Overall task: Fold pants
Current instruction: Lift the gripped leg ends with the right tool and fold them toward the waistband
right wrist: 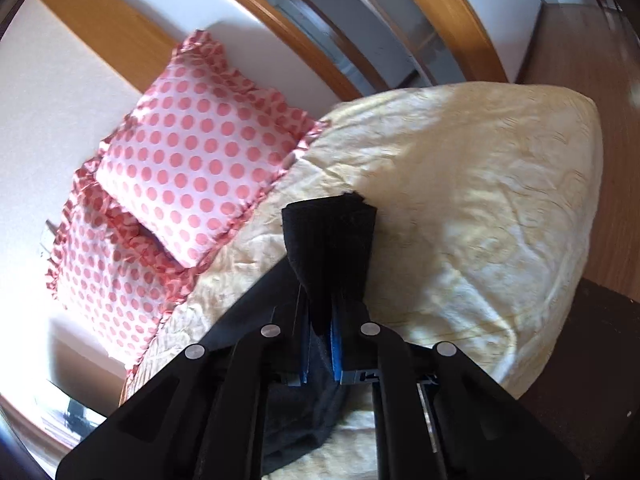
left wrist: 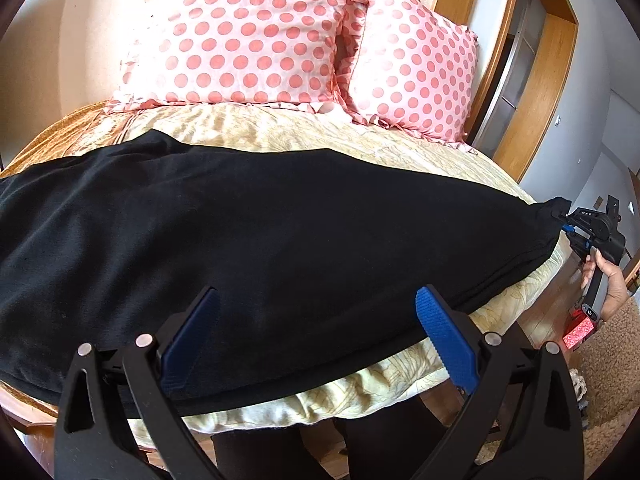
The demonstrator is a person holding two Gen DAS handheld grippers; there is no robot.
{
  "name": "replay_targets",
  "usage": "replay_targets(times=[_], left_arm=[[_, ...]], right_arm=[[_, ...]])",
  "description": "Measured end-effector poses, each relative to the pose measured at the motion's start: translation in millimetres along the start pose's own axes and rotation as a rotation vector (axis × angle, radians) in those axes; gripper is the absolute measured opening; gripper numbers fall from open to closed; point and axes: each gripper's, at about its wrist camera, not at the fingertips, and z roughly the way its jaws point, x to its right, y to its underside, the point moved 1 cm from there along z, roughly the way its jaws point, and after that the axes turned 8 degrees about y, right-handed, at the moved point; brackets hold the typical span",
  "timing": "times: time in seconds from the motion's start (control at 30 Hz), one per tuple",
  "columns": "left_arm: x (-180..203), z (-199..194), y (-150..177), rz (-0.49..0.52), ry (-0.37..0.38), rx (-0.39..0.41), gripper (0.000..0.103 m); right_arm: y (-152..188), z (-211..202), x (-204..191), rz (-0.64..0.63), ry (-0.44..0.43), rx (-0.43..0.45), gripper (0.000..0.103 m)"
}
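Black pants (left wrist: 256, 240) lie stretched across the cream bedspread (left wrist: 304, 128) from left to right. My left gripper (left wrist: 318, 304) is open, its blue pads (left wrist: 444, 340) spread just above the pants' near edge. My right gripper (left wrist: 560, 216) shows at the far right in the left wrist view, pinching the pants' end. In the right wrist view my right gripper (right wrist: 320, 344) is shut on a bunched fold of the black pants (right wrist: 328, 240), which sticks up between the pads.
Two pink polka-dot pillows (left wrist: 248, 32) (left wrist: 416, 72) lean against the headboard wall; they also show in the right wrist view (right wrist: 200, 160). A wooden door frame (left wrist: 504, 80) stands at the right. The bed's rounded corner (right wrist: 520, 200) drops to a wood floor (right wrist: 580, 60).
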Motion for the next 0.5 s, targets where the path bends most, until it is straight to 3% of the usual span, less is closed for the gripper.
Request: replay_targets(times=[0.13,0.3,0.5], left_arm=[[-15.7,-12.0,-2.7,-0.040,-0.042,0.033,0.098],[-35.8,-29.8,-3.8,-0.086,-0.106,0.066,0.098],[-58.0,-51.1,-2.1,-0.153,-0.166,0.096,0.098]], right_arm=[[3.6,-0.3,-60.4,-0.109,-0.163,-0.019,0.009],[30.6,15.4,-154.3,-0.255,-0.359,-0.120,0.009],[113.9,41.5,-261.1,-0.405,-0.592,-0.336,0.009]])
